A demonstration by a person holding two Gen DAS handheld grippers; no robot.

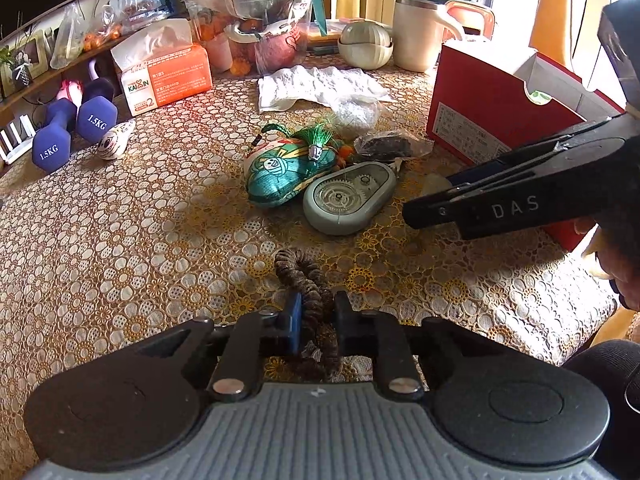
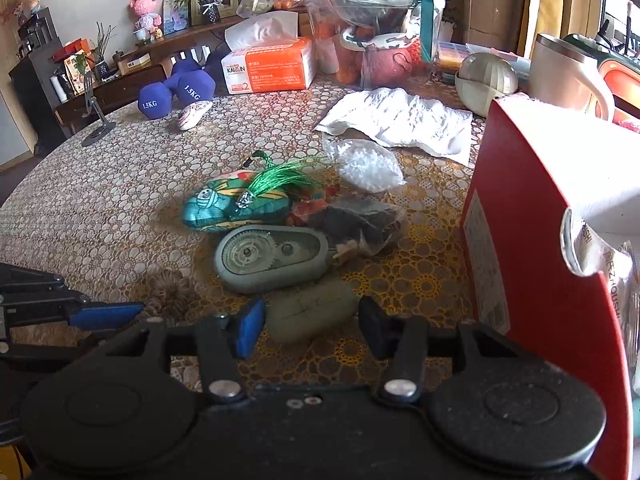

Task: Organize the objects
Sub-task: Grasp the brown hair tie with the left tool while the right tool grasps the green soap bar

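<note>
So the brown scrunchie [image 1: 306, 280] is sitting on the lace tablecloth [image 1: 120, 240] right at the near edge of the clutter, and the left gripper [image 1: 316, 320] has its jaws squeezed together on the near end of it. The loop runs lengthwise straight away from the gripper, far end pointing toward the grey gear gadget [image 1: 348, 196], near end pinched between the pads. It looks like it's lying on the cloth rather than lifted, though I can't say for sure.

Over on the other side, the right gripper [image 2: 312, 326] is straddling a greyish-green oval pouch [image 2: 310, 312]. Its jaws are roughly half spread, with the blue pad at the pouch's left end and the black one just off its right end. Can't tell from here if they're really biting it or just bracketing it. The pouch's long axis runs across between the fingers, so it's lined up fine for a squeeze.

What I'd watch is the red box [image 2: 532, 248]. It stands open just to the right of the right gripper, well apart from the scrunchie, so if that's where things go, the left hand has to cross over while the right one is basically next door. The teal plush pouch [image 1: 280, 172] and the bagged bits are just beyond.
</note>
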